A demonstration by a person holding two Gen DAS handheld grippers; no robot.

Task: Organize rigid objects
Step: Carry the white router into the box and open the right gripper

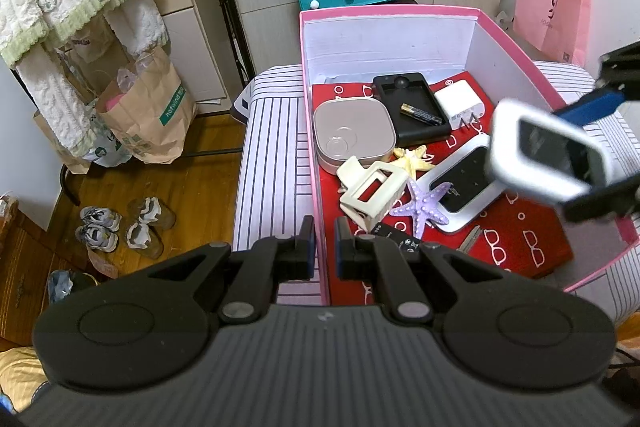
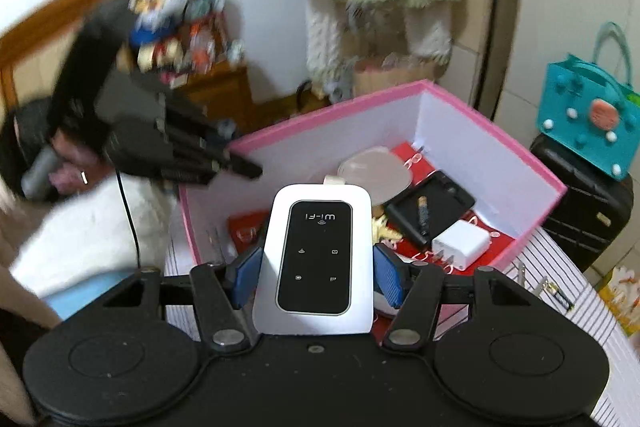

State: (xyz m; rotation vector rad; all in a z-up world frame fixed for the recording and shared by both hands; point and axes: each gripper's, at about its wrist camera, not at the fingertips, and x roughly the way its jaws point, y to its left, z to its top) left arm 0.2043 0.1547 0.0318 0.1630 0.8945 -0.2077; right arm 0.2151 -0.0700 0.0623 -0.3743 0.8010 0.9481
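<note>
The right gripper [image 2: 316, 277] was clamped on a white Wi-Fi router [image 2: 316, 259], a glossy pocket slab with rounded corners and a black screen panel; its ribbed blue pads [image 2: 386, 277] pressed the two long edges. From the left wrist view the router [image 1: 546, 157] hung blurred in the air above the right part of the pink box [image 1: 516, 39], clear of everything lying inside.

The left gripper [image 1: 323, 245] held its matte black fingers close together at the box's near left wall [image 1: 319, 195]; whether they pinched that thin cardboard edge could not be told.

The box, white inside, had a red paper lining [image 1: 516, 227] printed with white spectacles. On it lay a second, similar router [image 1: 466, 191], a squarish beige tin [image 1: 352, 133] with rounded corners, a black rubbery case [image 1: 412, 107] with an AA battery [image 1: 422, 114] on it, a white plug charger [image 1: 460, 103], a cream plastic claw clip [image 1: 370, 191], a bumpy lilac starfish [image 1: 424, 207] and a pale yellow one [image 1: 412, 159]. The box sat on striped fabric [image 1: 272, 155].
</note>
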